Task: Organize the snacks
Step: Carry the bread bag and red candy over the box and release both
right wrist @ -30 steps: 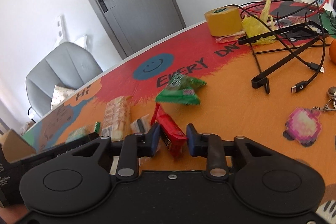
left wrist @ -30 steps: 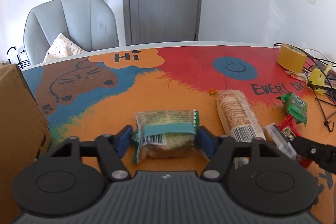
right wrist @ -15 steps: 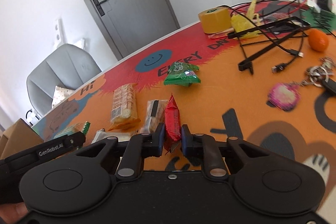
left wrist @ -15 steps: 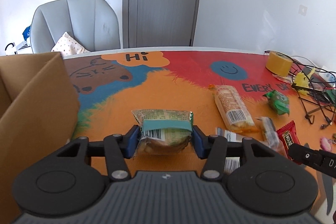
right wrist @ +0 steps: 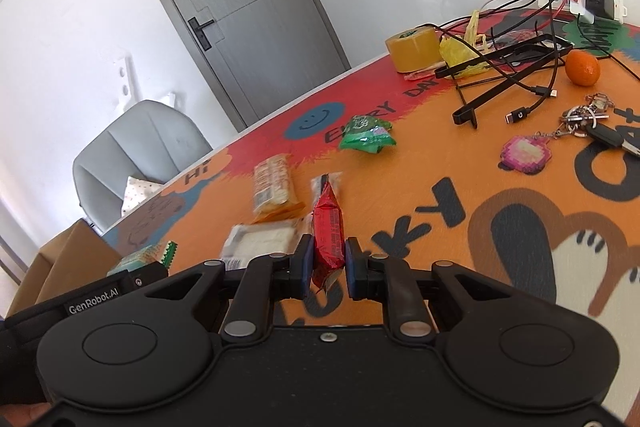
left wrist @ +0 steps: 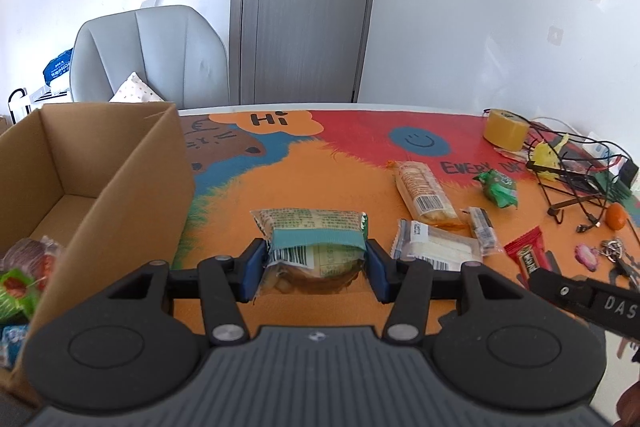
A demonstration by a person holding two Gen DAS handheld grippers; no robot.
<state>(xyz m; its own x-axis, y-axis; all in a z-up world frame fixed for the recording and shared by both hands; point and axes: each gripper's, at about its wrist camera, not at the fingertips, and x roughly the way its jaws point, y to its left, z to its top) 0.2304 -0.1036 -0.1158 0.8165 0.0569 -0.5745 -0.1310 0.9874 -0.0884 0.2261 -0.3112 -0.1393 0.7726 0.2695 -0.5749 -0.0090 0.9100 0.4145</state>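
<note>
Left gripper (left wrist: pixel 315 269): fingers are clamped on a bread pack (left wrist: pixel 310 247) with a teal band, held clear above the surface (left wrist: pixel 312 179), just right of the open cardboard box (left wrist: pixel 120 187), in which a few wrapped snacks are already seen. Right gripper (right wrist: pixel 325 264): fingers are pressed together on a red snack packet (right wrist: pixel 328 231), gripped edge-on and standing upright between the blue pads. 4 more snacks are left lying on the surface: a long biscuit pack (left wrist: pixel 424 193), a white wafer pack (left wrist: pixel 436 247), a small bar (left wrist: pixel 482 227) and a green pouch (left wrist: pixel 498 187).
</note>
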